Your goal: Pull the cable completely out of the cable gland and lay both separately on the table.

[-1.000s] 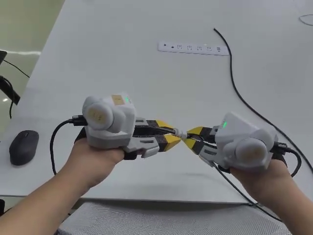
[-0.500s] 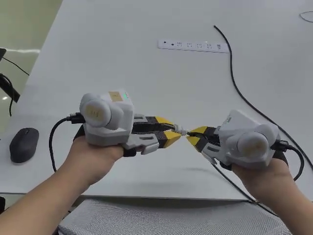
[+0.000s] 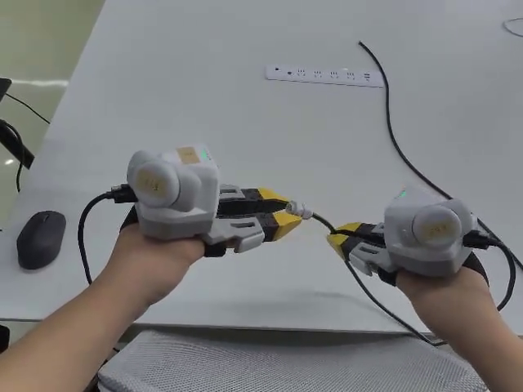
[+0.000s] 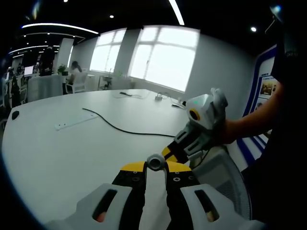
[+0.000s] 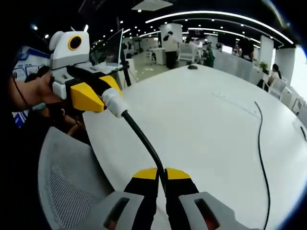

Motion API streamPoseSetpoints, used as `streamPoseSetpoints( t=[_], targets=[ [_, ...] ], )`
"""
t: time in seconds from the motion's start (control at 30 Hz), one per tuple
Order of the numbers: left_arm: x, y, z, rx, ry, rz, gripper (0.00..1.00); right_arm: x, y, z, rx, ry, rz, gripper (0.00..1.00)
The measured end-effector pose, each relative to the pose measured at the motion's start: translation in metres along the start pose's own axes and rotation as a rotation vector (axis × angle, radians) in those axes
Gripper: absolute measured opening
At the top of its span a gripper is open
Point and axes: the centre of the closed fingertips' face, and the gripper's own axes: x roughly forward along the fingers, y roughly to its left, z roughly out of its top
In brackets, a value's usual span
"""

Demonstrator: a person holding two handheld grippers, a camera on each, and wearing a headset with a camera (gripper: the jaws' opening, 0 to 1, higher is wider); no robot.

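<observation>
A small white cable gland (image 3: 299, 212) is pinched at the yellow tips of my left gripper (image 3: 291, 220), held above the table's near edge. In the left gripper view the gland (image 4: 156, 162) sits between the shut jaws of that gripper (image 4: 156, 167). A black cable (image 3: 321, 222) runs out of the gland to my right gripper (image 3: 334, 238), which is shut on it a short way to the right and slightly lower. The right gripper view shows the cable (image 5: 141, 139) rising from that gripper (image 5: 161, 173) to the gland (image 5: 111, 101). The cable's remaining length hangs below the right hand.
A white power strip (image 3: 324, 76) lies far back on the white table (image 3: 204, 106). A long black cord (image 3: 394, 143) curves along the right side. A dark mouse (image 3: 38, 238) rests at the left edge. A grey mesh chair (image 3: 270, 367) is below the near edge.
My right gripper has drawn away to the right and a little down, so a short stretch of black cable now shows between the gland and its jaws. The left gripper has barely moved.
</observation>
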Motion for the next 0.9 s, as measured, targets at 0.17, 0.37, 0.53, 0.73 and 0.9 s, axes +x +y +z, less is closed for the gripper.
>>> streamPoseSetpoints(
  t=[0.17, 0.37, 0.53, 0.73, 0.9],
  targets=[
    [-0.002, 0.001, 0.000, 0.002, -0.005, 0.007, 0.15, 0.002, -0.004, -0.016, -0.018, 0.040, -0.010, 0.00],
    [-0.002, 0.000, -0.003, 0.006, 0.007, 0.004, 0.15, 0.000, -0.006, -0.022, -0.027, 0.042, -0.008, 0.00],
    [-0.002, -0.001, -0.008, 0.005, 0.013, 0.005, 0.15, 0.000, -0.009, -0.018, -0.033, 0.042, -0.015, 0.00],
    [-0.003, 0.003, -0.014, 0.000, 0.013, 0.012, 0.15, -0.004, -0.010, -0.006, -0.051, 0.031, -0.017, 0.00],
    [-0.004, 0.005, -0.022, 0.002, 0.017, 0.018, 0.15, -0.004, -0.014, 0.006, -0.071, 0.037, -0.024, 0.00]
  ],
)
